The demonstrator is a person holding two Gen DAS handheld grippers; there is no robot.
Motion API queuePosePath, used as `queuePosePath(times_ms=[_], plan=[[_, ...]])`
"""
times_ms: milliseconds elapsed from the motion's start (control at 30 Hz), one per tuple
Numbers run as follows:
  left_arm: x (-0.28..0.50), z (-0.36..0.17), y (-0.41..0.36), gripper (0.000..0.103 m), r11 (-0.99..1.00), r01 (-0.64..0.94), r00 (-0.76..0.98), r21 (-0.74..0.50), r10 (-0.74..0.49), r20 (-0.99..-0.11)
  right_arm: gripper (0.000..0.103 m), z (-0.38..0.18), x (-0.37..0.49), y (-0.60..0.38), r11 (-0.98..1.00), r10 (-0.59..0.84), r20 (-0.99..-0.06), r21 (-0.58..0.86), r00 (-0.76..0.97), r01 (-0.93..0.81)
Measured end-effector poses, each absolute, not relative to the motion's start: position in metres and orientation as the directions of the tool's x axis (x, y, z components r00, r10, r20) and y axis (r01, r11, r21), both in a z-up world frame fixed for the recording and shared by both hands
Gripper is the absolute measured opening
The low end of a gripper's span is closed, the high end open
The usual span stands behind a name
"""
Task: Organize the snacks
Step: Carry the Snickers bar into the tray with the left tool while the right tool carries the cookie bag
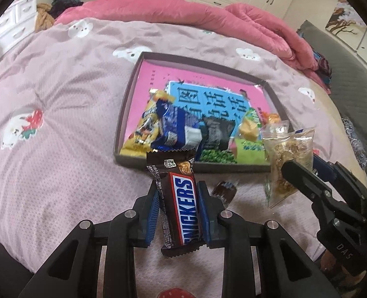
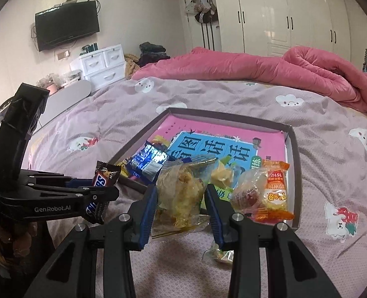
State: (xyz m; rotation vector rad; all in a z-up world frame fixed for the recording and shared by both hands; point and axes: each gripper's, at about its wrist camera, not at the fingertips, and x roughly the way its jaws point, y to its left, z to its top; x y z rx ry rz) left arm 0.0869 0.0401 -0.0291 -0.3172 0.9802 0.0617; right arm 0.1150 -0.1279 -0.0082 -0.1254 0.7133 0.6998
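My left gripper [image 1: 177, 186] is shut on a brown Snickers bar [image 1: 183, 206], held above the bed just in front of the grey shallow box [image 1: 126, 104]. It also shows in the right wrist view [image 2: 104, 181]. My right gripper [image 2: 181, 191] is shut on a clear packet of yellowish snack [image 2: 181, 191], held near the box's front edge; the packet also shows in the left wrist view [image 1: 285, 159]. The box [image 2: 293, 149] holds several snacks: a blue packet [image 1: 171, 124], a green packet [image 1: 218, 156], an orange packet [image 2: 275, 186].
A small brown wrapped sweet [image 1: 224, 190] lies on the lilac bedsheet [image 1: 59, 94] in front of the box. Another small wrapped sweet [image 2: 220, 250] lies below my right gripper. A pink quilt [image 2: 257, 69] is bunched at the far side. White drawers [image 2: 101, 64] stand beyond the bed.
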Motion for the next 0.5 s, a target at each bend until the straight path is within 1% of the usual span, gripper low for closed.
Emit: queuePosePath(times_ms=[100,500], plan=[[0.09,-0.025,0.039,0.029,0.949,-0.188,0.563,-0.253,-0.107,-0.819,0.04,-0.007,0.117,-0.13,0.775,0.544,-0.635,0.13,0.548,-0.618],[0.1,-0.01,0.037,0.03,0.955,-0.184,0.597,-0.232,-0.079,-0.798,0.04,0.001,0.124,-0.137,0.779,0.563,-0.605,0.162,0.563,-0.605]])
